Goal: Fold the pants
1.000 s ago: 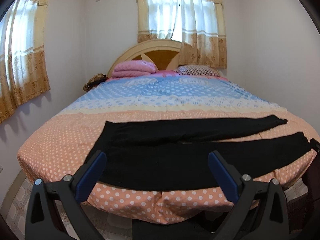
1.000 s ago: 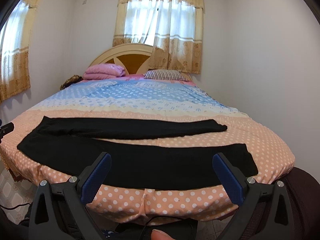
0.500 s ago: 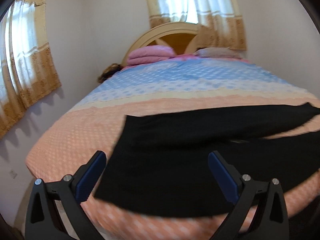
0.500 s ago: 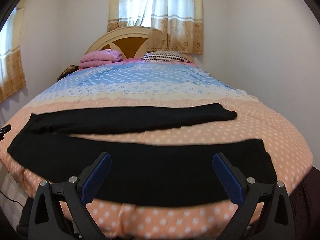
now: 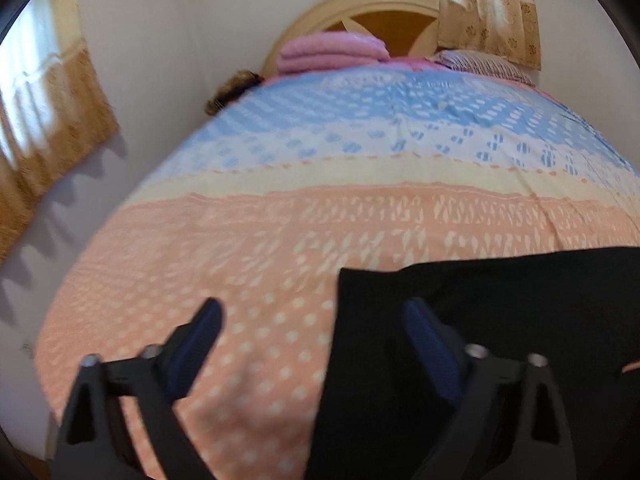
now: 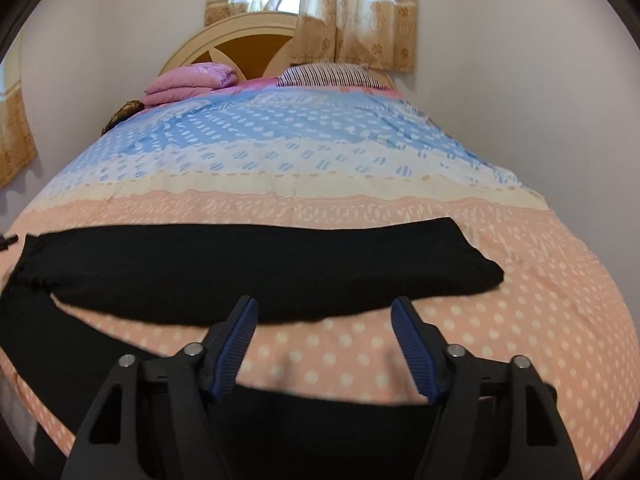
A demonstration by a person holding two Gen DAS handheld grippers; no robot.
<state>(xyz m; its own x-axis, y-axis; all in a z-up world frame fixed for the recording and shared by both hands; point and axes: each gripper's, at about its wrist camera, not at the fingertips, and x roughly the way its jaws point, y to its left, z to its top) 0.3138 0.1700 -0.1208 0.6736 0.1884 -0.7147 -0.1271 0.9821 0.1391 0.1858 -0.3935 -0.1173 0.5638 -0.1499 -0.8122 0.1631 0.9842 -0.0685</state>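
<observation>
White walls, gold curtains and a rounded headboard (image 5: 376, 12) frame a bed (image 5: 248, 264) with a dotted peach and blue cover. From the left wrist view, black pants (image 5: 500, 320) lie flat on the peach part at lower right. The left gripper (image 5: 312, 312) hangs over their waist edge, its jaws wide apart but just narrowing, gripping nothing.

From the right wrist view, one pant leg (image 6: 260, 268) stretches across the bed, the other crosses the near edge. The right gripper (image 6: 324, 312) hovers between them, jaws partly open and just narrowing, empty. Pink folded bedding (image 6: 192, 84) and a striped pillow (image 6: 324, 74) sit by the headboard.
</observation>
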